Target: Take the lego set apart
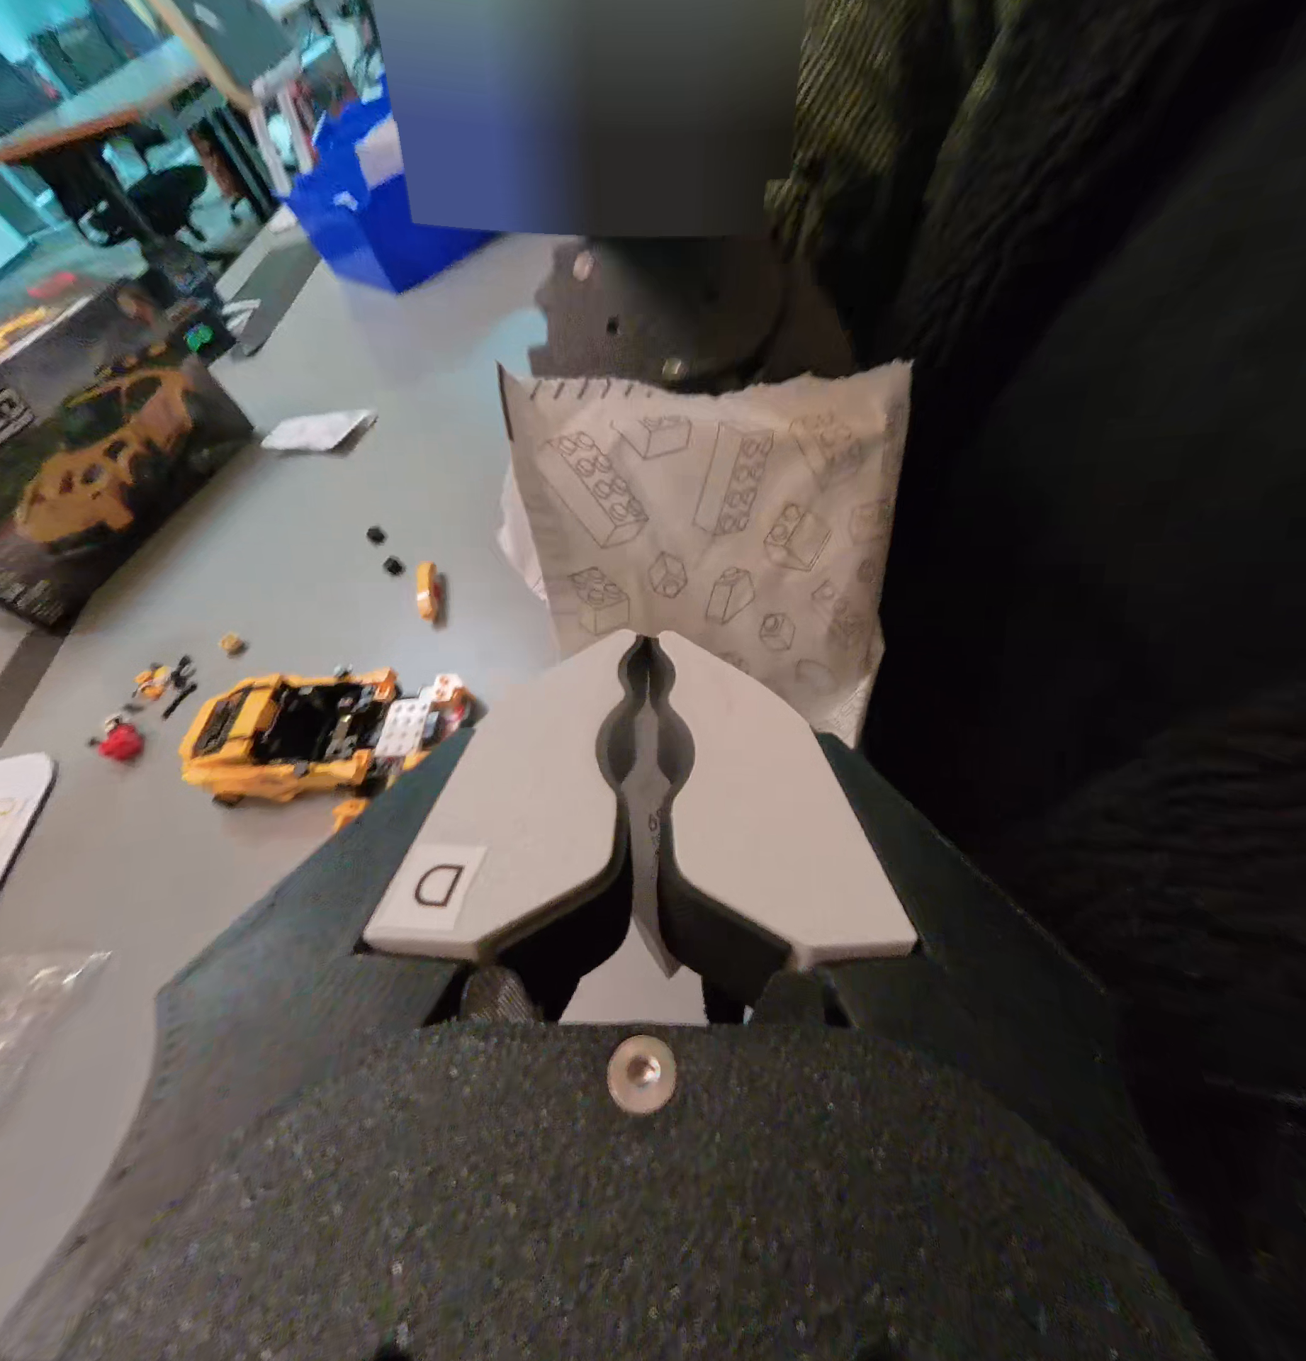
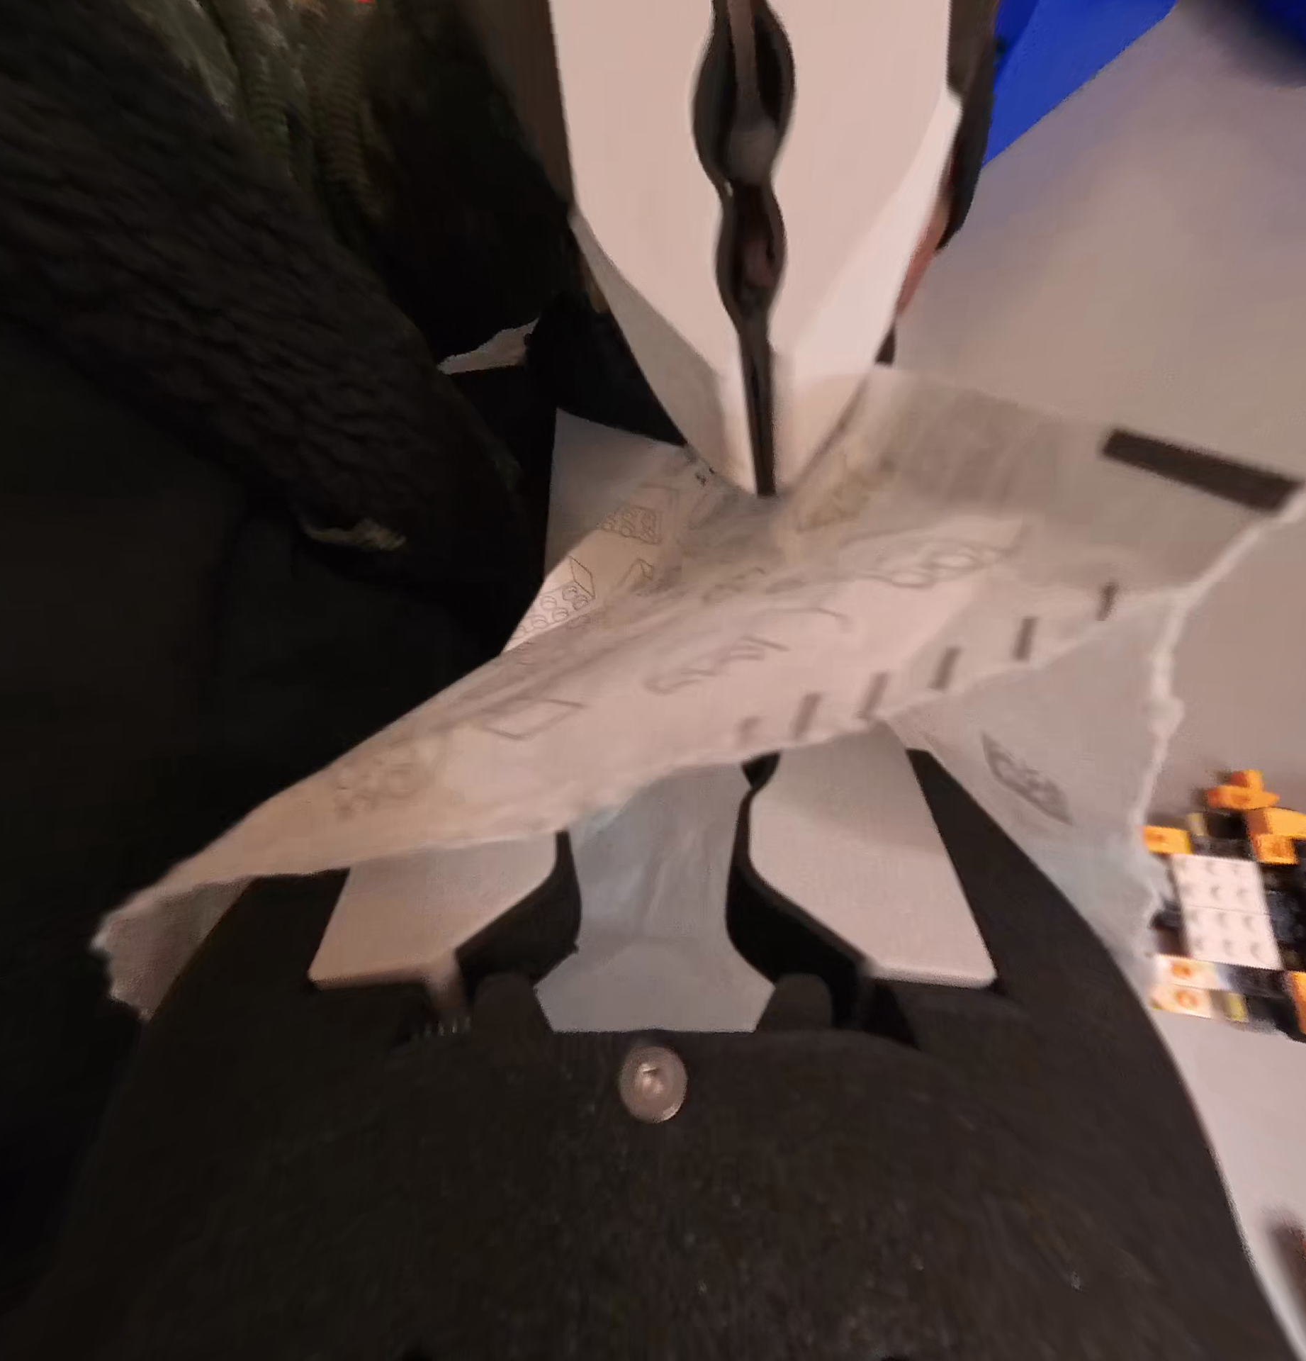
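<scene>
My left gripper (image 1: 646, 642) is shut on a white paper bag (image 1: 708, 508) printed with brick outlines and holds it up above the grey table (image 1: 304, 486). The right wrist view shows the same pinch from the far side (image 2: 764, 471). The bag (image 2: 635, 663) drapes over my right gripper (image 2: 672, 736) and hides its tips. Its visible fingers (image 2: 878, 847) stand wide apart with nothing pressed between them. A partly stripped yellow lego car (image 1: 289, 736) sits on the table to the left; it also shows in the right wrist view (image 2: 1239, 913).
Loose pieces lie near the car: an orange part (image 1: 427, 589), small black bits (image 1: 383, 549), a red bit (image 1: 119, 744). The set's box (image 1: 83, 471) stands at far left, a blue bin (image 1: 370, 213) at the back. A person's dark clothing (image 1: 1077, 515) fills the right. Some 5 centimeters of space lies between my two pairs of fingers. The partly stripped yellow lego car (image 1: 289, 736) is about 25 centimeters from both grippers' fingertips.
</scene>
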The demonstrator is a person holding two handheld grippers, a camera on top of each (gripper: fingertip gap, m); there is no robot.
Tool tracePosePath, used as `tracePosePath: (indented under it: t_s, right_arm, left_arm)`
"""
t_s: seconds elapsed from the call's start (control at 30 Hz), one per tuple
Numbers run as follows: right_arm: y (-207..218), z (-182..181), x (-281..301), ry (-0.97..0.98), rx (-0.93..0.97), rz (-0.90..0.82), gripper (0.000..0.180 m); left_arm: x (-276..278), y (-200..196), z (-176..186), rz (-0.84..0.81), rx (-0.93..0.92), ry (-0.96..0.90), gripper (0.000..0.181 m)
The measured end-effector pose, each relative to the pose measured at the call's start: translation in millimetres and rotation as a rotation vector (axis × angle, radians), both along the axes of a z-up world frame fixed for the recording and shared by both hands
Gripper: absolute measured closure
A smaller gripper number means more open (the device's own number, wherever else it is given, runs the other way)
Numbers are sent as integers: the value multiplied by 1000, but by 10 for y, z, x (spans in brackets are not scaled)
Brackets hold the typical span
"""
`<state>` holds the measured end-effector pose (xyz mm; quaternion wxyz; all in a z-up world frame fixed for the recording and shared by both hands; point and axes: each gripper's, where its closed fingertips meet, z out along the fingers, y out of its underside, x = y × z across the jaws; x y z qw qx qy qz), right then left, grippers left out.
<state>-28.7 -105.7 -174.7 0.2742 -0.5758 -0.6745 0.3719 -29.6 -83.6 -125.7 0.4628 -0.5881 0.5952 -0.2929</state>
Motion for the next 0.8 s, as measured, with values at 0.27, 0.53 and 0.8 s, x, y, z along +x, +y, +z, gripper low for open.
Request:
tracePosePath:
  t_s: [0.27, 0.53, 0.8]
  right_arm:
    - [-79, 21, 64, 25, 31, 50, 148]
    - [32, -21, 93, -40, 92, 44, 118]
    - [105, -53, 93, -51, 71, 25, 114]
  left_arm:
    - [-121, 105, -248, 52, -75, 50, 181]
    - [-174, 190, -278, 97, -85, 38, 181]
    - [-46, 239, -75, 86, -148, 1, 143]
